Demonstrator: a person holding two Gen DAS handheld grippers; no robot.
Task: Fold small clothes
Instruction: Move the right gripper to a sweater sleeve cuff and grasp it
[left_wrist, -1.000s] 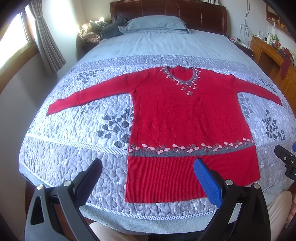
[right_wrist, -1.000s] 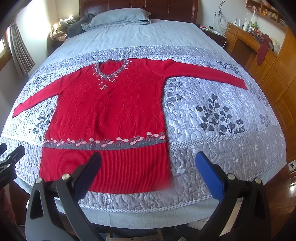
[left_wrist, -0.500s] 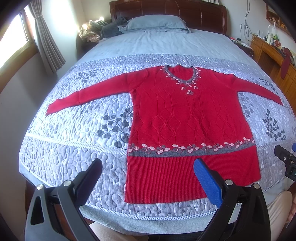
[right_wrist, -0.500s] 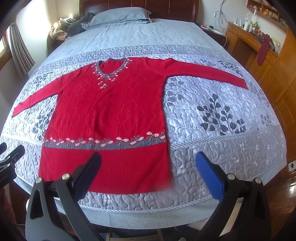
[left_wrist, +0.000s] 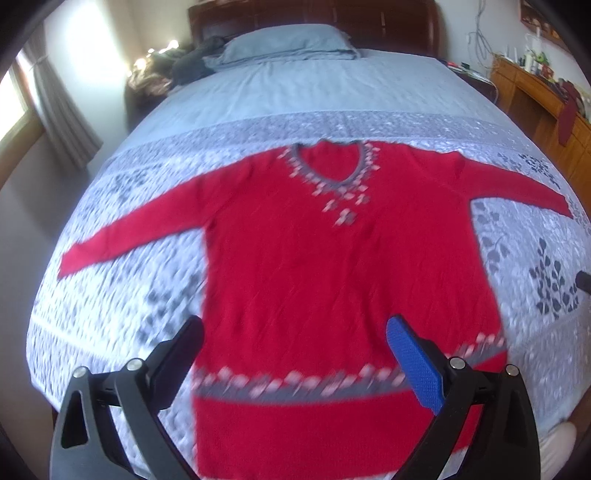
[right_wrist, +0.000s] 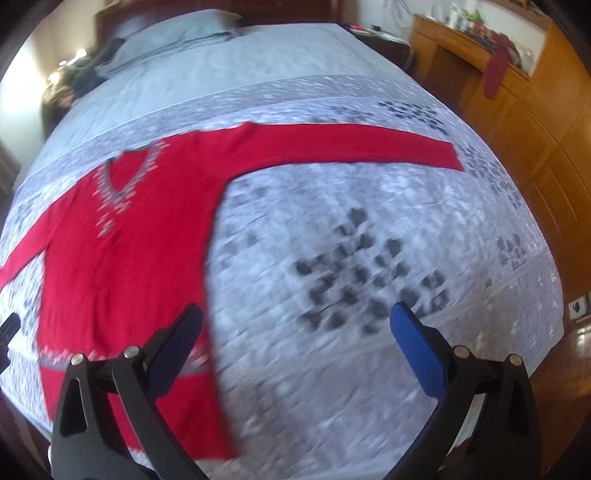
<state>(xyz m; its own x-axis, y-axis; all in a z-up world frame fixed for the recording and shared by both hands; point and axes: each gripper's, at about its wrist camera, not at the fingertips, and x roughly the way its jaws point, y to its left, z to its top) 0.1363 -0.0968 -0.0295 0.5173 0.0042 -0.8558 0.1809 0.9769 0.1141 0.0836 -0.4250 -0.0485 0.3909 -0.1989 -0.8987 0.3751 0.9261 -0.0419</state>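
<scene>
Left tongs (left_wrist: 295, 332) hanging wide open over the lower body of the sweater (left_wrist: 332, 266), gripping nothing; black finger (left_wrist: 177, 358) lying over the quilt (left_wrist: 110, 314) just off the sweater's side edge, blue pad (left_wrist: 413, 362) over the red knit near the patterned band (left_wrist: 295, 384). Right tongs (right_wrist: 295, 325) likewise gaping wide and empty, hovering over bare quilt (right_wrist: 332, 350) beside the sweater (right_wrist: 122, 258); black finger (right_wrist: 173, 347) overlapping the hem edge, blue pad (right_wrist: 417, 354) above the leaf print (right_wrist: 354, 280).

Working down in size: bed (left_wrist: 314, 85) filling both views, carrying the quilt across its near half. Sweater lying flat and face up on the quilt, neckline (left_wrist: 332, 170) pointing toward the pillow (left_wrist: 288, 40), both sleeves spread straight out sideways, hem nearest the camera. Right sleeve (right_wrist: 351, 144) reaching toward the wooden cabinets (right_wrist: 517, 122). Pillow resting at the headboard (left_wrist: 314, 14). Both views smearing with motion blur, fine knit detail unreadable.
</scene>
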